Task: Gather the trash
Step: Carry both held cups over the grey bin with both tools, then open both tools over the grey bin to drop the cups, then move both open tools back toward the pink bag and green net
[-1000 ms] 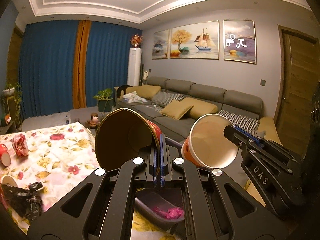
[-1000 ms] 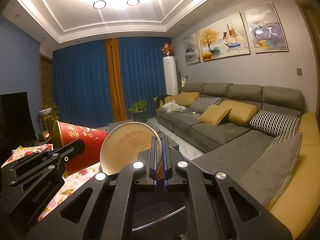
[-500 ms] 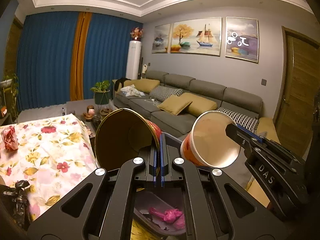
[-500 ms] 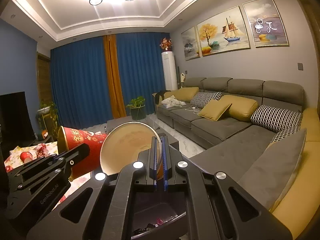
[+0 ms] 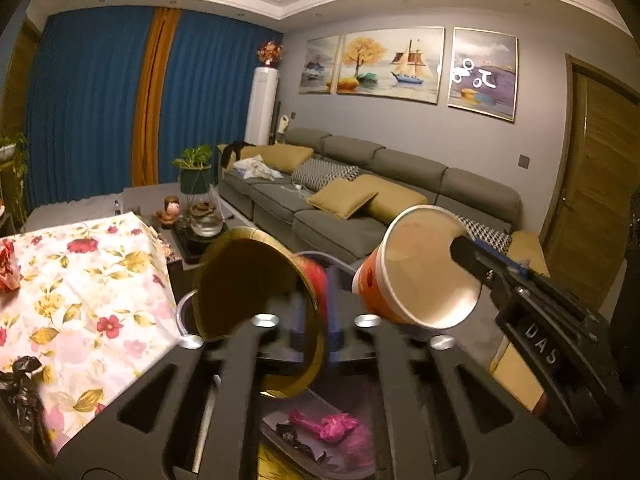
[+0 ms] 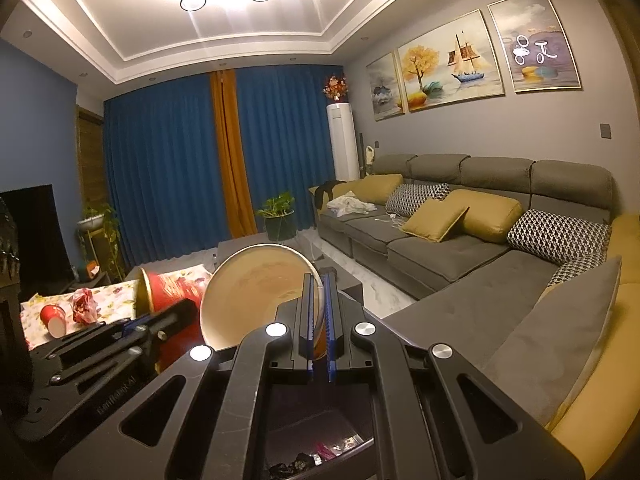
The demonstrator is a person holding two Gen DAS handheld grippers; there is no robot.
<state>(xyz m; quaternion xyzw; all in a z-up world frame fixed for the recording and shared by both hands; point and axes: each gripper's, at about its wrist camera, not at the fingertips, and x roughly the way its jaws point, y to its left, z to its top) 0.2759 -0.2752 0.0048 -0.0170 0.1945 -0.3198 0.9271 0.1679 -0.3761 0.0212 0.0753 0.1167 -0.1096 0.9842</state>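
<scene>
Just now the fingers of the left gripper [image 5: 316, 312] have been parting, and the red paper cup with the gold lining [image 5: 256, 300] is seen blurred and tipped, its rim slipping down between the spread fingers, no longer pinched. Below it the grey trash bin [image 5: 360, 468] is placed, with crumpled pink plastic [image 5: 324, 426] and dark scraps already inside.

A miss is the main risk, it is judged. The red cup is released at a slant near the edge of the floral tabletop [image 5: 80, 280], so the bin's rim could be clipped and the cup sent rolling onto the floor. Being light and wide-mouthed, it may also be caught on a finger instead of falling cleanly.

The orange paper cup with the white interior [image 6: 260, 292] is held clenched by its wall in the fingers of the right gripper [image 6: 318, 320], mouth toward the camera, above the same bin. If it is let go before being brought squarely over the opening, it could be knocked aside by the first cup.

More trash is left on the tabletop: a small red cup lying on its side [image 6: 54, 320], a crumpled red wrapper [image 6: 84, 306] and a black plastic bag [image 5: 20, 384].
</scene>
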